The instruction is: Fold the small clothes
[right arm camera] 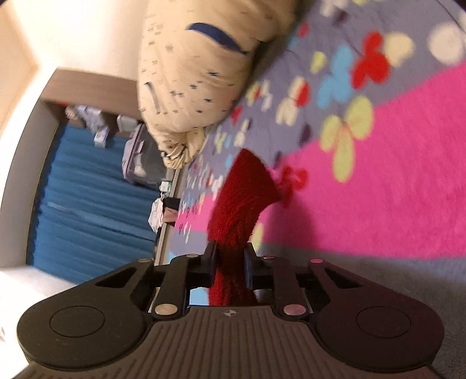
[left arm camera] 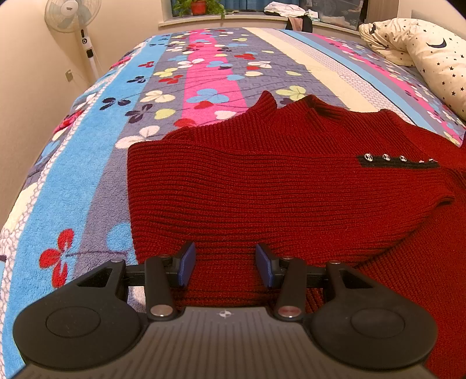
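Observation:
A dark red knitted sweater (left arm camera: 276, 180) lies on the flowered blanket (left arm camera: 87, 175), one sleeve folded across its body, a black strip with silver buttons (left arm camera: 396, 160) at the cuff. My left gripper (left arm camera: 225, 263) hovers over the sweater's near hem, its blue pads apart with only flat knit under the gap. In the right wrist view, rolled on its side, my right gripper (right arm camera: 230, 262) is shut on a bunched piece of the red sweater (right arm camera: 244, 192), which sticks out past the fingertips above the blanket (right arm camera: 393, 189).
A cream pillow with stars and moons (left arm camera: 431, 55) lies at the bed's far right, pillow (right arm camera: 204, 67) close beyond the right gripper. A standing fan (left arm camera: 72, 17) is by the left wall. A windowsill with plants and clutter (left arm camera: 262, 11) runs behind the bed.

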Motion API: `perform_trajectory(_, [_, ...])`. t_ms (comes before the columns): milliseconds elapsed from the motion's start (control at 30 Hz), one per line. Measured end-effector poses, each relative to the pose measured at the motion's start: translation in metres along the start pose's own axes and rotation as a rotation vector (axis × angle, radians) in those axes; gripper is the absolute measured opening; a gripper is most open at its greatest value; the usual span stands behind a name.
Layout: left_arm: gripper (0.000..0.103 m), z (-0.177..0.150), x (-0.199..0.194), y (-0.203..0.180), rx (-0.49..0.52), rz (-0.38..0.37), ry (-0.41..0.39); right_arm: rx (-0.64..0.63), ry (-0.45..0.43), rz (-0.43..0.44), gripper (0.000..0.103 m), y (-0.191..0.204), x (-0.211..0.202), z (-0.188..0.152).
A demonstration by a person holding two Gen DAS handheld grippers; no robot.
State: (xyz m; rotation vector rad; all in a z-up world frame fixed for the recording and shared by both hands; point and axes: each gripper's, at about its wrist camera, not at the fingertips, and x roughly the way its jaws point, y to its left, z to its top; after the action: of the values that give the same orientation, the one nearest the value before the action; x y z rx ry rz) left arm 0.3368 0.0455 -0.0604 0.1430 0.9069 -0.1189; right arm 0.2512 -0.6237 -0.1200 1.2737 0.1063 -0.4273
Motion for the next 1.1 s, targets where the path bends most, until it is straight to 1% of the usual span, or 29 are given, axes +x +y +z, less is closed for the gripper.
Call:
perform_trajectory(100, [0.051, 0.000, 0.000, 0.000, -0.005, -0.002, 0.003, -0.115, -0.037, -0.020, 0.014, 0.037, -0.007, -0.002])
perform_trajectory(133, [0.051, 0.000, 0.000, 0.000, -0.008, -0.002, 0.004, -0.175, -0.048, -0.006, 0.013, 0.056, -0.011, -0.005])
perform_trajectory(200, [0.051, 0.001, 0.000, 0.000, -0.016, -0.002, 0.009, -0.382, -0.068, 0.031, 0.013, 0.105, -0.024, -0.020])
perform_trajectory(233, [0.051, 0.002, -0.001, 0.001, -0.021, -0.004, 0.012, -0.524, -0.077, 0.057, 0.013, 0.134, -0.034, -0.034])
perform_trajectory(267, [0.051, 0.003, -0.001, 0.002, -0.030, -0.008, 0.014, -0.683, -0.083, 0.106, 0.013, 0.165, -0.047, -0.057])
perform_trajectory(300, [0.051, 0.004, -0.002, 0.004, -0.046, -0.015, 0.016, -0.788, -0.079, 0.159, 0.013, 0.185, -0.058, -0.078])
perform_trajectory(333, [0.052, 0.006, -0.004, 0.008, -0.074, -0.021, 0.014, -0.888, -0.055, 0.228, 0.013, 0.205, -0.071, -0.104])
perform_trajectory(367, [0.052, 0.007, -0.007, 0.013, -0.105, -0.024, 0.007, -0.984, -0.010, 0.308, 0.013, 0.222, -0.085, -0.136])
perform_trajectory(433, [0.054, 0.012, -0.015, 0.024, -0.168, -0.007, -0.022, -1.118, 0.095, 0.444, 0.014, 0.243, -0.109, -0.196])
perform_trajectory(500, [0.056, 0.016, -0.024, 0.036, -0.213, 0.031, -0.057, -1.207, 0.232, 0.565, 0.014, 0.250, -0.128, -0.259])
perform_trajectory(533, [0.057, 0.018, -0.028, 0.042, -0.238, 0.049, -0.071, -1.233, 0.305, 0.608, 0.016, 0.249, -0.134, -0.286])
perform_trajectory(567, [0.057, 0.020, -0.031, 0.048, -0.262, 0.061, -0.079, -1.244, 0.412, 0.643, 0.018, 0.244, -0.139, -0.319])
perform_trajectory(600, [0.057, 0.021, -0.034, 0.055, -0.292, 0.072, -0.083, -1.241, 0.520, 0.651, 0.023, 0.236, -0.139, -0.345])
perform_trajectory(633, [0.058, 0.023, -0.035, 0.062, -0.317, 0.076, -0.080, -1.248, 0.655, 0.634, 0.030, 0.225, -0.135, -0.371])
perform_trajectory(667, [0.058, 0.024, -0.036, 0.069, -0.343, 0.077, -0.071, -1.278, 0.788, 0.577, 0.031, 0.209, -0.130, -0.399])
perform_trajectory(733, [0.059, 0.023, -0.037, 0.079, -0.385, 0.068, -0.050, -1.353, 0.914, 0.433, 0.031, 0.184, -0.124, -0.425])
perform_trajectory(767, [0.059, 0.023, -0.038, 0.084, -0.405, 0.053, -0.042, -1.369, 0.946, 0.387, 0.031, 0.179, -0.125, -0.426])
perform_trajectory(800, [0.059, 0.022, -0.039, 0.086, -0.419, 0.036, -0.037, -1.371, 0.952, 0.378, 0.031, 0.180, -0.126, -0.419])
perform_trajectory(867, [0.059, 0.023, -0.041, 0.091, -0.449, -0.010, -0.035, -1.348, 0.934, 0.367, 0.034, 0.194, -0.127, -0.393])
perform_trajectory(900, [0.059, 0.023, -0.042, 0.092, -0.467, -0.028, -0.038, -1.327, 0.908, 0.353, 0.039, 0.201, -0.125, -0.373])
perform_trajectory(933, [0.059, 0.022, -0.042, 0.094, -0.488, -0.044, -0.038, -1.315, 0.880, 0.336, 0.046, 0.206, -0.122, -0.354])
perform_trajectory(967, [0.059, 0.020, -0.042, 0.096, -0.503, -0.055, -0.032, -1.313, 0.835, 0.308, 0.049, 0.209, -0.121, -0.333])
perform_trajectory(1000, [0.059, 0.020, -0.040, 0.097, -0.518, -0.071, -0.022, -1.323, 0.785, 0.273, 0.053, 0.211, -0.115, -0.319])
perform_trajectory(1033, [0.057, 0.019, -0.037, 0.098, -0.539, -0.092, -0.010, -1.331, 0.716, 0.214, 0.058, 0.206, -0.109, -0.303])
perform_trajectory(1067, [0.057, 0.017, -0.034, 0.100, -0.570, -0.123, 0.005, -1.322, 0.664, 0.161, 0.060, 0.204, -0.102, -0.296])
perform_trajectory(1100, [0.057, 0.014, -0.031, 0.102, -0.605, -0.165, 0.020, -1.294, 0.613, 0.099, 0.060, 0.191, -0.094, -0.284])
